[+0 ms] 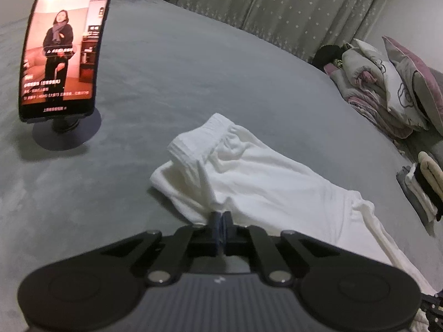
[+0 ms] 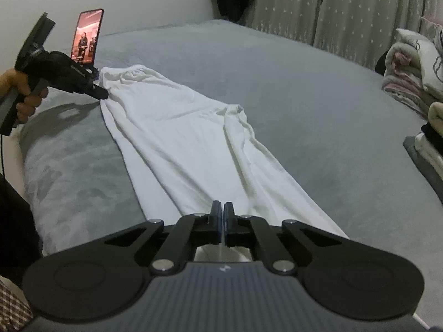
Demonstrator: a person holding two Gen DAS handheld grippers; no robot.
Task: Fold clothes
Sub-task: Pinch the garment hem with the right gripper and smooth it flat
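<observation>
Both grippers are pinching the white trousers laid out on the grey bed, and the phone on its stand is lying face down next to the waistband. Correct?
Not quite. The phone is not face down: it stands upright on its stand, screen lit, as the left wrist view shows. The rest holds: the left gripper and right gripper are shut on the white trousers, which lie stretched out on the grey bed.

White trousers (image 2: 177, 138) stretched lengthwise on the grey bed (image 2: 304, 88), elastic waistband at the far end, legs together (creased along one side), hems nearest.
</observation>
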